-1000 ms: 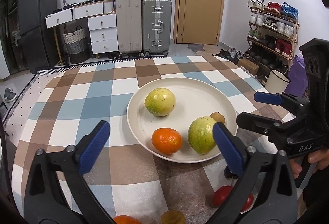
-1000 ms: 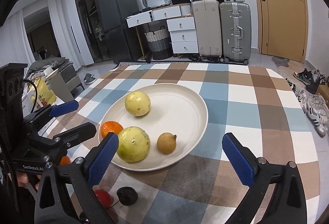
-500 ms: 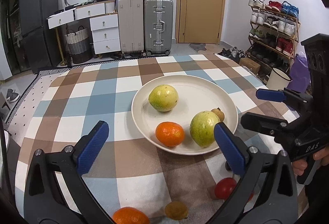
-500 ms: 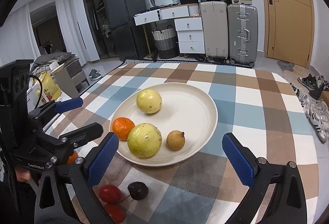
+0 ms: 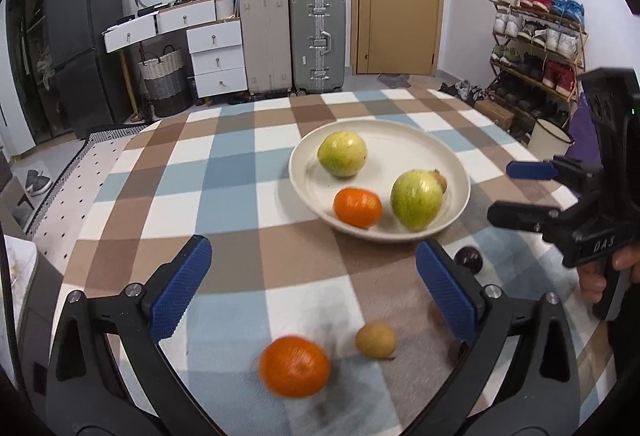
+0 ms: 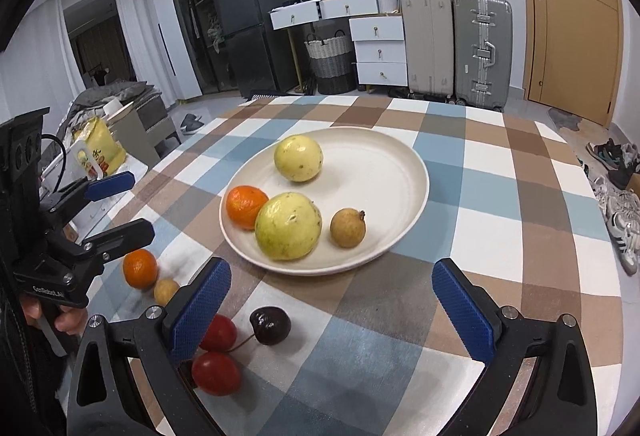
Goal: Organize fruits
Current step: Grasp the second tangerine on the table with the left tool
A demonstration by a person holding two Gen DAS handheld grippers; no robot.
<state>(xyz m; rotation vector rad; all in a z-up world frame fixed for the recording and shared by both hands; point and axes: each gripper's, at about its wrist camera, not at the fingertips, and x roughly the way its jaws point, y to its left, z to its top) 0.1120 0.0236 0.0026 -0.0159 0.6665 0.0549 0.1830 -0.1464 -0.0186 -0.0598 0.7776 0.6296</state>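
A cream plate [image 5: 460,175] [image 6: 412,171] on the checked tablecloth holds two yellow-green fruits [image 5: 342,154] [image 5: 416,199], a tangerine [image 5: 357,207] and a small tan longan [image 6: 347,227]. On the cloth lie a loose tangerine [image 5: 295,365] [image 6: 139,268], a tan longan [image 5: 375,339] [image 6: 165,290], a dark cherry [image 6: 270,324] [image 5: 468,258] and two red cherries [image 6: 218,332] [image 6: 216,372]. My left gripper [image 5: 314,292] [image 6: 118,205] is open and empty above the loose tangerine and longan. My right gripper [image 6: 330,310] [image 5: 524,191] is open and empty above the cherries.
The table's near-left edge drops to a floor with slippers [image 5: 38,181]. Suitcases [image 5: 316,39], white drawers [image 5: 216,55], a door and a shoe rack [image 5: 536,47] stand behind. A yellow bag [image 6: 98,151] sits left of the table.
Both grippers have drawn back from the plate, the left one also swinging left. The loose tangerine, longan and cherries have come further into view. Both stay open.
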